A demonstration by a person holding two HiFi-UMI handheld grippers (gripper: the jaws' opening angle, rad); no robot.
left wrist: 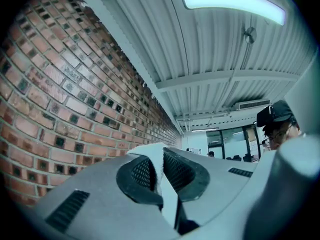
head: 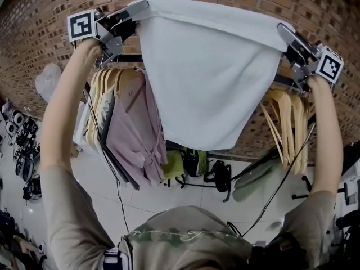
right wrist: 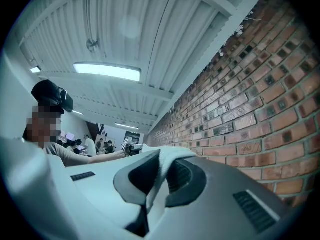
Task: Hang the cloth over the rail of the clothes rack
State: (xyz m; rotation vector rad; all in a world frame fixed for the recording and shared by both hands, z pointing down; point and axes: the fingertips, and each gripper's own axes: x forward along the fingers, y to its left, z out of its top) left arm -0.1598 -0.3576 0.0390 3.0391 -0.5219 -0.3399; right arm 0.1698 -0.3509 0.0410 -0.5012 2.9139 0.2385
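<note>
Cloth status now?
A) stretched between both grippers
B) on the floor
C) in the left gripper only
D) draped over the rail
A: the left gripper and right gripper each clamp a top corner of the cloth, which is held spread out and not yet draped over the rail.

The cloth [head: 208, 77] is plain white, with no print or stripe. The left gripper [head: 140, 7] and the right gripper [head: 284, 34] have pale grey shells and dark pads [left wrist: 142, 176] with a fine mesh texture; each carries a marker cube [head: 82, 25] of black squares on white. The wall [head: 50, 4] is red-brown brick with pale mortar lines. The hangers [head: 101, 89] are light wood, the shirt [head: 135, 134] dusty pink, the bag [head: 173, 165] yellow-green. The floor [head: 169, 198] is white tile, the ribbed ceiling [left wrist: 200, 44] white, and the person's sleeve [head: 67, 207] grey-beige.
</note>
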